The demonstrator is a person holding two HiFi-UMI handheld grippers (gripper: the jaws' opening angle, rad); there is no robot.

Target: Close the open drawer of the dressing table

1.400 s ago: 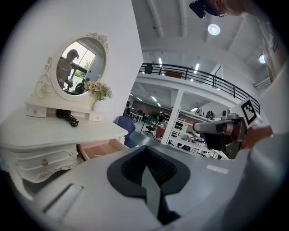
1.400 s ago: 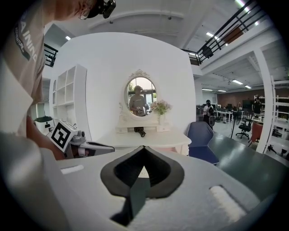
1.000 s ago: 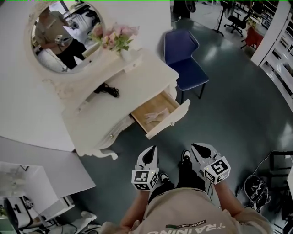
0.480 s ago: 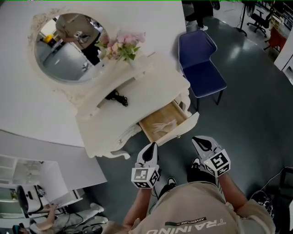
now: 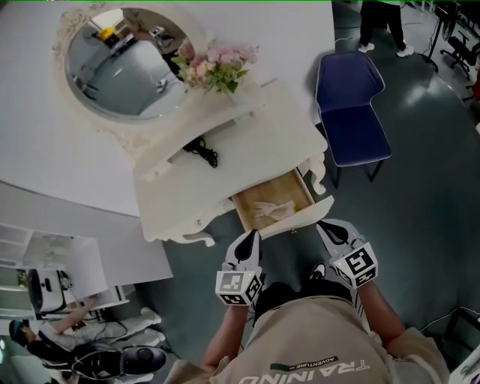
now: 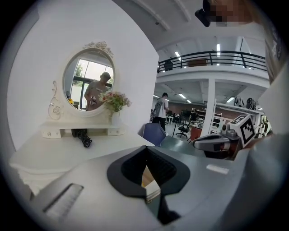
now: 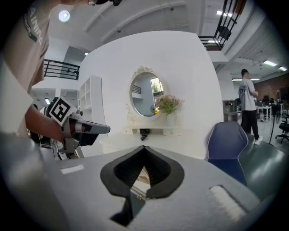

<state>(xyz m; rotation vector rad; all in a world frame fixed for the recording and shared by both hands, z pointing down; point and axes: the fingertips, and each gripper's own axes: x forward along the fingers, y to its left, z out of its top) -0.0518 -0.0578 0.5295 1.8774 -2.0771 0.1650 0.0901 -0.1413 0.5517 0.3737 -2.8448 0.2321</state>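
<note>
The white dressing table [image 5: 247, 142] stands against the wall with its right drawer [image 5: 271, 202] pulled out. The drawer has a wooden inside with a pale thing lying in it, and its white front [image 5: 309, 215] faces me. My left gripper [image 5: 252, 238] is shut and empty, its tip just short of the drawer's left corner. My right gripper [image 5: 328, 227] is also shut and empty, with its tip close to the right end of the drawer front. In the left gripper view the left gripper [image 6: 146, 147] points at the tabletop. In the right gripper view the right gripper [image 7: 143, 147] points at the table as well.
An oval mirror [image 5: 124, 64], pink flowers [image 5: 222, 66] and a black corded thing [image 5: 201, 153] are on the table. A blue chair [image 5: 352, 105] stands to the right, with a person [image 5: 382, 22] beyond it. White shelving [image 5: 52, 274] is at the lower left.
I have stepped nearer: the table and its open drawer now lie right in front of both grippers. The drawer is as far out as before. Both grippers stay shut.
</note>
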